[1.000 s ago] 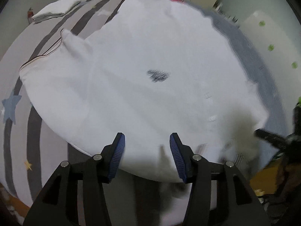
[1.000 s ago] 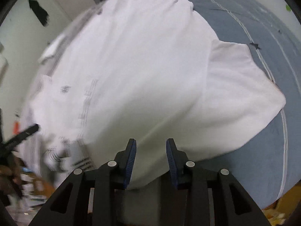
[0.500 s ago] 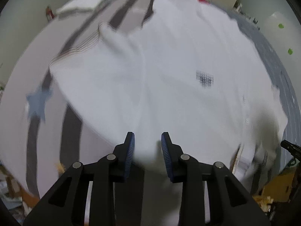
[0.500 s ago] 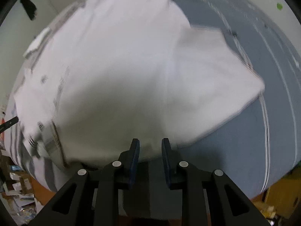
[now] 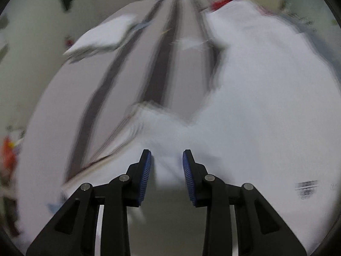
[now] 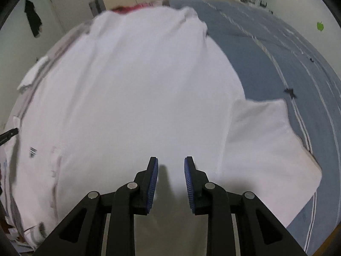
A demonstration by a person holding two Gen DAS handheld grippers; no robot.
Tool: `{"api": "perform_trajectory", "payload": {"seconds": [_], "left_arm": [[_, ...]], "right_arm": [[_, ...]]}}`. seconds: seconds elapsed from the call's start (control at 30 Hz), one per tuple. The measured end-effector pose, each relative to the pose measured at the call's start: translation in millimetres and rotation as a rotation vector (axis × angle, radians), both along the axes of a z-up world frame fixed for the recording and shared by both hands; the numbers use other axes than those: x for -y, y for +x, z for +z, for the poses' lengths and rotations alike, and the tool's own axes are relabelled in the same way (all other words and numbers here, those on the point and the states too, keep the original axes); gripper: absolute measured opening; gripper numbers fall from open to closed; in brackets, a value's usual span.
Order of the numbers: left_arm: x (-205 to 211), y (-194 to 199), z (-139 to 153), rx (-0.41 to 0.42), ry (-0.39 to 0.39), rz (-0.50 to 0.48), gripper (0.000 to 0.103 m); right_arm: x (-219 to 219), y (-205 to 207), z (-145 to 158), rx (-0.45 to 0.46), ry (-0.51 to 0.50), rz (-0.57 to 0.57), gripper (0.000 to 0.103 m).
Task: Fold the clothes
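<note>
Bedroom scene, bed with a grey striped cover (image 5: 110,98) on its left part and a blue cover (image 6: 277,64) on the right. Far left on the stripes: a small folded white piece (image 5: 106,35), well apart from everything else. White polo shirt (image 6: 132,89) lies spread flat across the middle of the bed, long axis running away from both tools, collar and placket end nearest, hem far. Left sleeve (image 5: 153,123) sticks out onto the stripes, just ahead of the left tool (image 5: 167,164); that tool is released, pads parted, nothing between them, hovering over the shoulder zone. Left view is motion-blurred, so contact with the cloth is unclear. Right tool (image 6: 171,170) also released, jaws apart and empty, over the shirt body near the right shoulder. Right sleeve (image 6: 268,149) lies spread on the blue cover, off to the right of that tool. Each sleeve sits nearer its own-side tool. Shirt body shows no fold, sleeves out; judged, a sleeve-in fold would pull each sleeve across the long axis toward the centre.
</note>
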State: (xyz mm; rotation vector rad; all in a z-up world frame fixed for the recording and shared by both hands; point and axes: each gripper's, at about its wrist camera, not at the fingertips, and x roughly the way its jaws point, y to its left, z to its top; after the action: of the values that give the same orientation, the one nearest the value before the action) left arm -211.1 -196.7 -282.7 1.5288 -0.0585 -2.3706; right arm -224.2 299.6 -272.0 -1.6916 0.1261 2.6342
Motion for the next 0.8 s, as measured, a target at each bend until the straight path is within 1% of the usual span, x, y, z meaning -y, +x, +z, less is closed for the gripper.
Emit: {"api": "perform_trajectory", "payload": {"seconds": [0.07, 0.13, 0.2, 0.27, 0.37, 0.47, 0.5, 0.6, 0.67, 0.7, 0.73, 0.8], "left_arm": [[28.1, 16.3, -5.2, 0.029, -0.042, 0.079, 0.030], [50.3, 31.9, -4.1, 0.029, -0.056, 0.118, 0.030], [60.5, 41.4, 0.4, 0.021, -0.040, 0.112, 0.030], [65.3, 45.7, 7.5, 0.004, -0.057, 0.109, 0.030], [82.2, 53.4, 23.5, -0.053, -0.057, 0.161, 0.031], [103.6, 61.9, 30.2, -0.084, 0.014, 0.204, 0.031], [108.0, 63.9, 30.5, -0.080, 0.033, 0.207, 0.032], [110.6, 73.9, 32.6, -0.067, 0.079, 0.200, 0.040], [110.0, 80.1, 32.8, -0.076, 0.119, 0.198, 0.050], [109.0, 83.7, 33.0, -0.079, 0.140, 0.204, 0.060], [107.8, 87.4, 33.2, -0.083, 0.162, 0.212, 0.065], [111.4, 88.0, 26.9, -0.077, 0.176, 0.218, 0.065]], "right_arm": [[-3.6, -1.0, -10.1, 0.027, 0.013, -0.002, 0.023], [-7.0, 1.0, -13.9, 0.030, 0.013, -0.001, 0.023], [-5.7, -2.1, -13.0, 0.035, 0.020, 0.004, 0.023], [-4.3, -5.2, -12.0, 0.039, 0.026, 0.008, 0.023], [-2.3, -9.9, -10.6, 0.046, 0.037, 0.015, 0.023], [-0.7, -14.3, -10.0, 0.052, 0.041, 0.010, 0.023], [0.1, -15.8, -9.7, 0.053, 0.043, 0.008, 0.023], [4.5, -20.6, -6.1, 0.052, 0.051, 0.001, 0.023], [8.1, -23.9, 0.3, 0.037, 0.041, -0.008, 0.023], [9.7, -24.2, 4.3, 0.025, 0.032, -0.013, 0.023], [11.1, -24.0, 7.6, 0.016, 0.022, -0.018, 0.023], [16.7, -27.4, 12.0, 0.000, 0.005, -0.024, 0.023]]}}
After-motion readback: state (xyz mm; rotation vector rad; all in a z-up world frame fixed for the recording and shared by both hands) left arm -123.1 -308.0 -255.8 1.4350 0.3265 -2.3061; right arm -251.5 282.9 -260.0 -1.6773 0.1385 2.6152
